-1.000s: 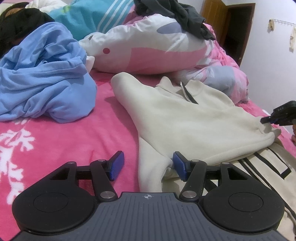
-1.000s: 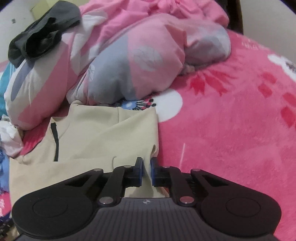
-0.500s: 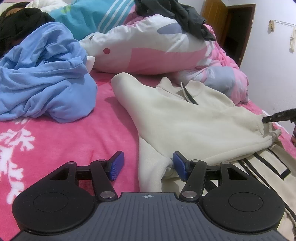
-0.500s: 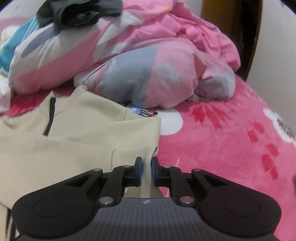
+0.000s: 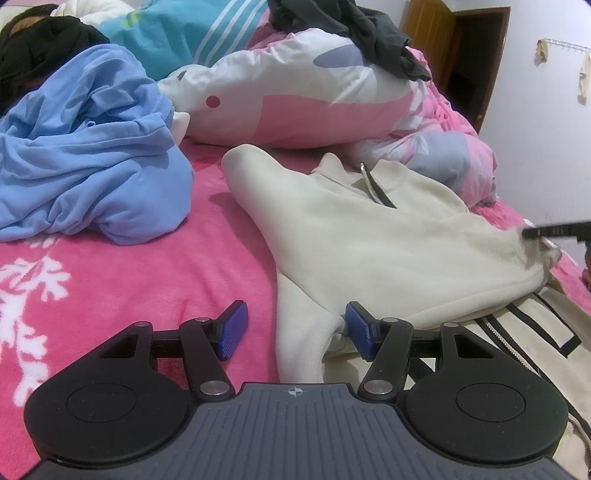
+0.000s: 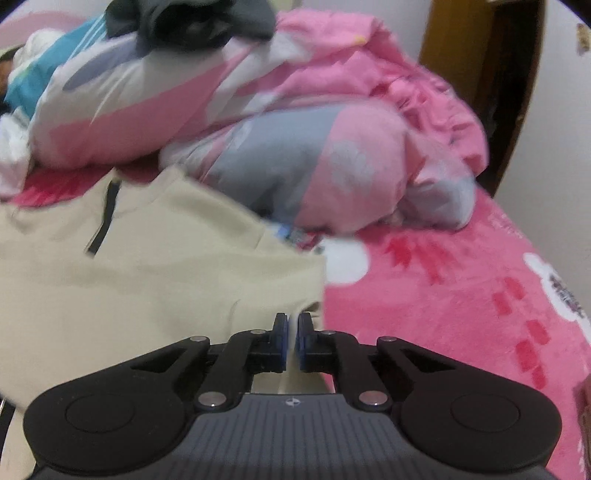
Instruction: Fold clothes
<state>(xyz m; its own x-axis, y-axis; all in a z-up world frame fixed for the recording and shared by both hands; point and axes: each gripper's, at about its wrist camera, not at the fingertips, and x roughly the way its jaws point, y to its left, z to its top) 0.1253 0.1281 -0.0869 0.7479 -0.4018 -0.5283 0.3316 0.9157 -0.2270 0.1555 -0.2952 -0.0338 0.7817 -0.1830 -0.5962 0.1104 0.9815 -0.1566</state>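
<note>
A cream zip-neck sweatshirt point(image 5: 369, 243) lies spread on the pink bed cover point(image 5: 110, 295). My left gripper point(image 5: 295, 330) is open over the near edge, one folded cream sleeve point(image 5: 301, 347) lying loose between its blue pads. My right gripper point(image 6: 292, 325) is closing on the sweatshirt's right-hand edge point(image 6: 258, 295), a thin fold of cream cloth pinched between its pads. In the left wrist view that right gripper point(image 5: 554, 232) shows at the far right, gripping the sweatshirt's corner.
A crumpled blue hoodie point(image 5: 85, 162) lies left of the sweatshirt. A pink-and-white pillow point(image 5: 295, 103) topped by dark clothing point(image 5: 354, 29) and a bunched duvet point(image 6: 332, 158) lie behind. Another cream garment with black stripes point(image 5: 535, 332) lies under the sweatshirt. A person's dark-haired head point(image 5: 37, 37) is far left.
The right gripper has rolled level and shifted sideways while keeping the sweatshirt's edge between its pads. The left gripper has stayed still.
</note>
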